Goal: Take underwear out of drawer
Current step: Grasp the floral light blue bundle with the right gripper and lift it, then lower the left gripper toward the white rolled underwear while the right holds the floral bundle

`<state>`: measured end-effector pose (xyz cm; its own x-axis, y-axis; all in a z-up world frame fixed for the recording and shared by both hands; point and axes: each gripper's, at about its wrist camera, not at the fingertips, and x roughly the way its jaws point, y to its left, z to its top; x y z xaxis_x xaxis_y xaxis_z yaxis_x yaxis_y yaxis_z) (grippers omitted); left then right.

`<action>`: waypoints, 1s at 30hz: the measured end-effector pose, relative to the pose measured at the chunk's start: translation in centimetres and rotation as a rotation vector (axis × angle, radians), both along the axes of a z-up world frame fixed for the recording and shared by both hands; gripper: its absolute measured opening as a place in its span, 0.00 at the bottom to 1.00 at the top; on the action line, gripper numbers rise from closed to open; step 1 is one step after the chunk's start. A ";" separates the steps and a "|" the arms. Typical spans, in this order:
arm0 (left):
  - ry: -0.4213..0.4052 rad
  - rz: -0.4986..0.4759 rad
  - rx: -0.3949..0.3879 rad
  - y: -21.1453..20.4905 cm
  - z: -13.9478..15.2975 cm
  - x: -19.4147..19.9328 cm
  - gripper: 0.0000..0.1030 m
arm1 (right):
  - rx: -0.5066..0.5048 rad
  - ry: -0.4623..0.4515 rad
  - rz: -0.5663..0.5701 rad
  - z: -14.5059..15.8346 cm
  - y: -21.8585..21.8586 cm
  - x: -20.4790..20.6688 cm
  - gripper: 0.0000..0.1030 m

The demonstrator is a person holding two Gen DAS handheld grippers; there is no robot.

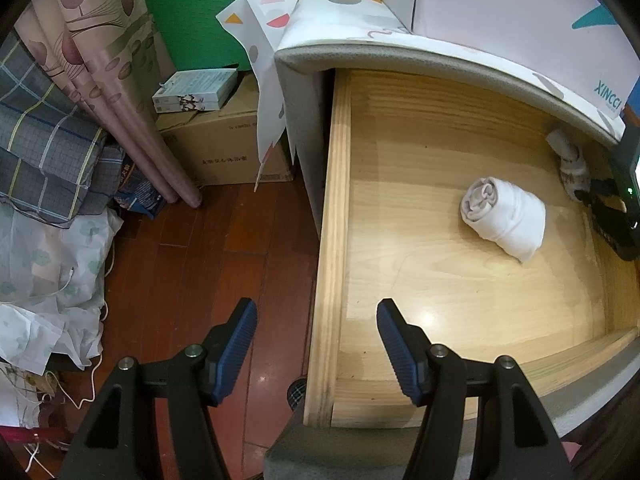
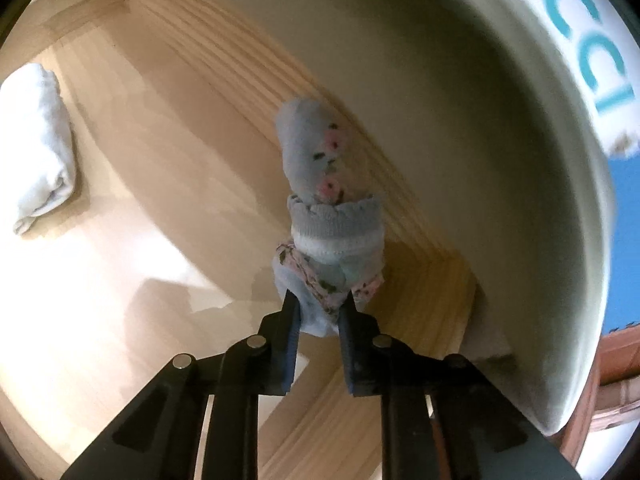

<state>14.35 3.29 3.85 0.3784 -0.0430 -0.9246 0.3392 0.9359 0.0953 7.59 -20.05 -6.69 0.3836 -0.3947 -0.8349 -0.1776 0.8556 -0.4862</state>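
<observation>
My right hand-held gripper [image 2: 319,312] is clenched on the floral rolled underwear [image 2: 328,216] at the wooden drawer's [image 1: 340,200] far right corner. My left hand-held gripper [image 1: 316,344] hangs released over the drawer's left wall. A white rolled cloth [image 1: 504,218] lies mid-drawer.

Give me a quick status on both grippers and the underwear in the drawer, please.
Right gripper shut on floral rolled underwear by the wooden drawer wall. Left gripper open, empty. White rolled cloth lies apart; nothing blocking.

A rolled floral underwear bundle [image 2: 326,216] sits in the open wooden drawer's [image 1: 334,208] back corner, well apart from a white roll [image 1: 505,216].
</observation>
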 end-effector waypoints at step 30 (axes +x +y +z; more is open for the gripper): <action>0.006 0.006 -0.009 0.4 0.1 0.1 0.62 | 0.117 0.082 0.095 -1.3 6.5 -1.4 0.61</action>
<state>14.46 3.69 3.94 0.3734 -0.0495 -0.9263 0.3340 0.9388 0.0845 6.21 -13.58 -8.00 0.3431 -0.2582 -0.9031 -0.2956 0.8830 -0.3647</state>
